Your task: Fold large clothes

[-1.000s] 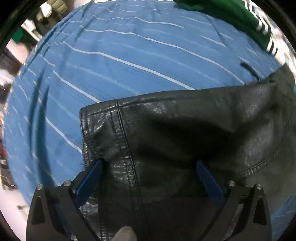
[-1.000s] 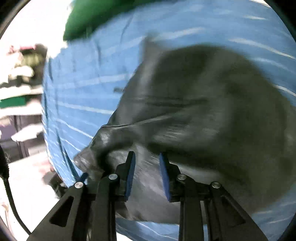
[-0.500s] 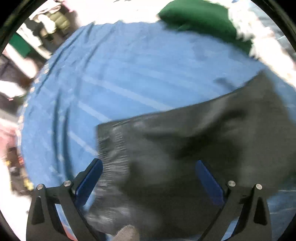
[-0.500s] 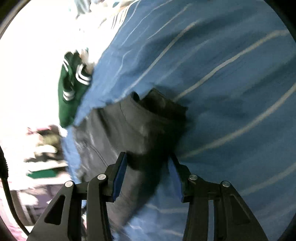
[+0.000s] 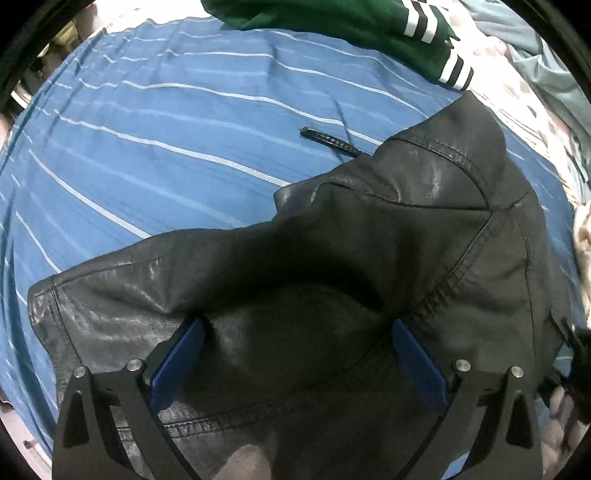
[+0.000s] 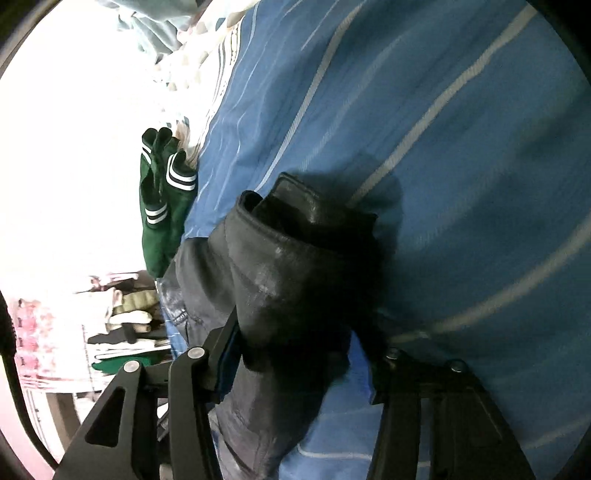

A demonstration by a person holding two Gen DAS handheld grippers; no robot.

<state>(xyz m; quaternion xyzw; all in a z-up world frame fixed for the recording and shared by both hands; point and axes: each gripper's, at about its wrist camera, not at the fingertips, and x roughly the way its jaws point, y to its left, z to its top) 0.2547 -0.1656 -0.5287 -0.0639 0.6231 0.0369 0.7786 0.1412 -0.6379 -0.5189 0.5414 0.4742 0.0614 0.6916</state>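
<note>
A black leather jacket [image 5: 332, 277] lies partly folded on the blue striped bed sheet [image 5: 147, 147]. My left gripper [image 5: 299, 339] points steeply down over the jacket's near part, open, its blue pads [image 5: 188, 343] wide apart with the leather beneath them. In the right wrist view, a bunched fold of the jacket [image 6: 295, 266] sits between the opening jaws of my right gripper [image 6: 303, 354]. The left pad [image 6: 227, 354] is against the leather. Blue sheet shows between the fold and the right finger.
A green garment with white stripes [image 5: 332, 22] [image 6: 159, 221] lies at the sheet's far edge. A black strap [image 5: 328, 142] lies on the sheet beside the jacket. Patterned bedding [image 5: 517, 85] is at the right; shelves of clothes [image 6: 125, 325] stand beyond the bed.
The left gripper slid along the jacket, so its shoulder and seam now show. The right gripper swung down and rolled, and its jaws widened around the jacket fold.
</note>
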